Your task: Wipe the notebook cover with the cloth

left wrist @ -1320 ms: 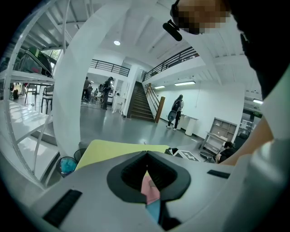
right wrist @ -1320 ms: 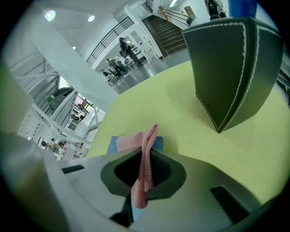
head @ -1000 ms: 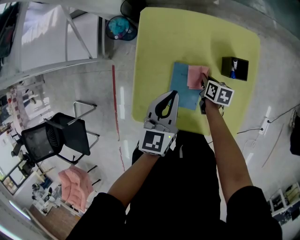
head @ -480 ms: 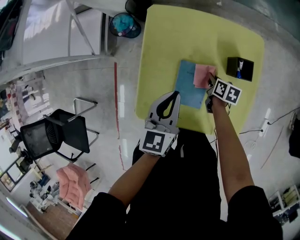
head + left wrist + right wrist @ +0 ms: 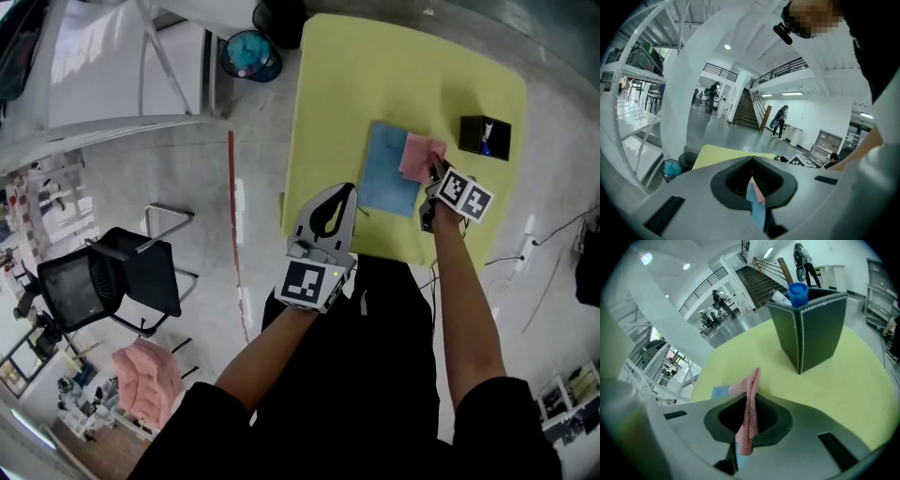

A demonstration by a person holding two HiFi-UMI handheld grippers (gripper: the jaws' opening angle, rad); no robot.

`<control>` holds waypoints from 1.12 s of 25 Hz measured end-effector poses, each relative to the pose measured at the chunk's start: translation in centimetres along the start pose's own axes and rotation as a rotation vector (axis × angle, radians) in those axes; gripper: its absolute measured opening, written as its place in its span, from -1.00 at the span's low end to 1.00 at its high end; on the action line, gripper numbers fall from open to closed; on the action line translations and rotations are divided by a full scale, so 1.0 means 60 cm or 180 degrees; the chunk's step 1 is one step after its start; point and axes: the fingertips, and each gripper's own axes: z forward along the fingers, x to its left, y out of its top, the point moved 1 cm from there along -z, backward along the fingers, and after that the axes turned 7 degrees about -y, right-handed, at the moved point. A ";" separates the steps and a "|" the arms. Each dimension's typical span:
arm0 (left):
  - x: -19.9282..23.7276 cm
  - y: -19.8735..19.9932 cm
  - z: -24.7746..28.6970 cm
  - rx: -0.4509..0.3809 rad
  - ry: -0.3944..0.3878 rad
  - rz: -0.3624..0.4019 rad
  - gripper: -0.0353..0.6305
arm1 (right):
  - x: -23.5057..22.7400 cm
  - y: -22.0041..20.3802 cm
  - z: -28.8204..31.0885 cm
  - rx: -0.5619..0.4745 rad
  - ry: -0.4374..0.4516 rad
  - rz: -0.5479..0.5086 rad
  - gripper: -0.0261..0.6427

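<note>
Low in the head view, the person's two forearms reach up the frame. The left gripper [image 5: 345, 192] is held over the lower left part of the rounded yellow-green table [image 5: 394, 66], its jaws pressed together with nothing between them. Just up and right of it, mid-table, lies the flat blue notebook [image 5: 386, 173]. The pink knitted cloth [image 5: 419, 157] rests over the notebook's right edge. The right gripper [image 5: 434, 176] has its jaws closed on the cloth's near end, and in the right gripper view the fabric stands up in a fold between them. Farther right, apart from the cloth, stands a black box-shaped pen holder [image 5: 485, 137] with white stitching and a blue-capped item in it.

Around the table is a pale glossy floor [image 5: 187, 169] with a thin red line [image 5: 234, 216]. A black mesh office chair [image 5: 94, 281] stands at lower left. A round bin [image 5: 248, 54] with teal contents sits by the table's upper left corner, with a white metal frame [image 5: 141, 56] beyond. The left gripper view shows a bright white hall with a staircase [image 5: 745, 110] and distant people.
</note>
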 end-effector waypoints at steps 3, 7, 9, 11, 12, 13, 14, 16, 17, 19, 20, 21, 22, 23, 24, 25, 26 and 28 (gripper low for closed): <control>0.017 0.002 -0.020 0.0043 -0.0095 -0.0026 -0.88 | 0.053 0.009 -0.033 -0.0172 0.0115 -0.0005 -0.81; 0.041 0.014 -0.043 0.0050 -0.0271 0.0031 -0.88 | 0.141 0.015 -0.078 -0.0396 0.0285 -0.0006 -0.81; 0.052 0.019 -0.049 0.0044 -0.0336 -0.0008 -0.88 | 0.175 0.008 -0.089 -0.0450 0.0353 0.0013 -0.81; 0.060 0.022 -0.051 0.0043 -0.0399 -0.0029 -0.88 | 0.203 -0.004 -0.091 -0.0451 0.0415 0.0034 -0.81; 0.063 0.022 -0.051 0.0057 -0.0438 -0.0009 -0.88 | 0.215 -0.010 -0.091 -0.0445 0.0436 0.0049 -0.81; 0.065 0.022 -0.051 0.0077 -0.0476 0.0016 -0.88 | 0.227 -0.015 -0.089 -0.0438 0.0446 0.0068 -0.81; 0.067 0.021 -0.051 0.0098 -0.0510 0.0037 -0.88 | 0.236 -0.021 -0.087 -0.0427 0.0453 0.0093 -0.81; 0.070 0.022 -0.050 0.0127 -0.0544 0.0072 -0.88 | 0.249 -0.032 -0.077 -0.0382 0.0484 0.0165 -0.81; 0.070 0.023 -0.050 0.0136 -0.0546 0.0088 -0.88 | 0.252 -0.038 -0.071 -0.0354 0.0504 0.0212 -0.81; 0.072 0.025 -0.051 0.0147 -0.0531 0.0112 -0.88 | 0.254 -0.053 -0.056 -0.0291 0.0513 0.0282 -0.81; 0.074 0.024 -0.053 0.0153 -0.0513 0.0108 -0.87 | 0.253 -0.062 -0.047 -0.0259 0.0494 0.0293 -0.81; 0.079 0.022 -0.056 0.0158 -0.0485 0.0089 -0.88 | 0.252 -0.070 -0.037 -0.0225 0.0467 0.0301 -0.81; 0.084 0.020 -0.059 0.0162 -0.0452 0.0060 -0.87 | 0.252 -0.078 -0.026 -0.0187 0.0449 0.0327 -0.81; 0.089 0.018 -0.061 0.0167 -0.0417 0.0027 -0.88 | 0.252 -0.084 -0.016 -0.0148 0.0442 0.0375 -0.81; 0.094 0.015 -0.062 0.0173 -0.0386 -0.0001 -0.87 | 0.252 -0.090 -0.005 -0.0110 0.0440 0.0427 -0.81; 0.096 0.011 -0.060 0.0185 -0.0362 -0.0018 -0.88 | 0.251 -0.094 0.005 -0.0078 0.0435 0.0465 -0.81; 0.096 0.007 -0.058 0.0202 -0.0349 -0.0025 -0.88 | 0.248 -0.098 0.014 -0.0052 0.0423 0.0486 -0.81; 0.091 0.000 -0.055 0.0220 -0.0353 -0.0018 -0.87 | 0.237 -0.108 0.029 -0.0004 0.0384 0.0510 -0.81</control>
